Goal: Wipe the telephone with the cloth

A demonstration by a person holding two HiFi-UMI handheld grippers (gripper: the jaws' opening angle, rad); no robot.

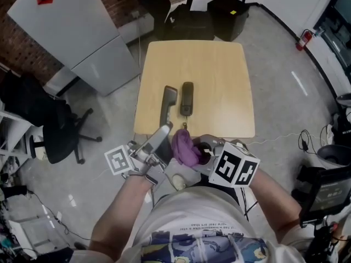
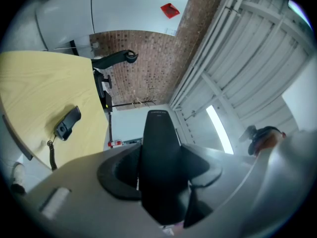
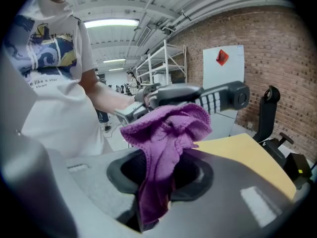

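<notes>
My left gripper (image 1: 158,139) is shut on the lower end of a dark telephone handset (image 1: 168,104), held over the table's near edge. In the left gripper view the handset (image 2: 159,148) stands up between the jaws of the left gripper (image 2: 159,187). The phone's other part (image 1: 187,98) lies on the wooden table (image 1: 219,81) with its coiled cord; it also shows as the phone base (image 2: 67,123). My right gripper (image 1: 198,152) is shut on a purple cloth (image 1: 185,147). The cloth (image 3: 168,133) bunches just under the keypad side of the handset (image 3: 203,95), close against it.
A black office chair (image 1: 60,133) stands at the left beside a grey cabinet (image 1: 82,32). Beyond the table's far edge are a dark chair (image 1: 189,15) and a black box (image 1: 230,15). Cables and equipment lie on the floor at the right.
</notes>
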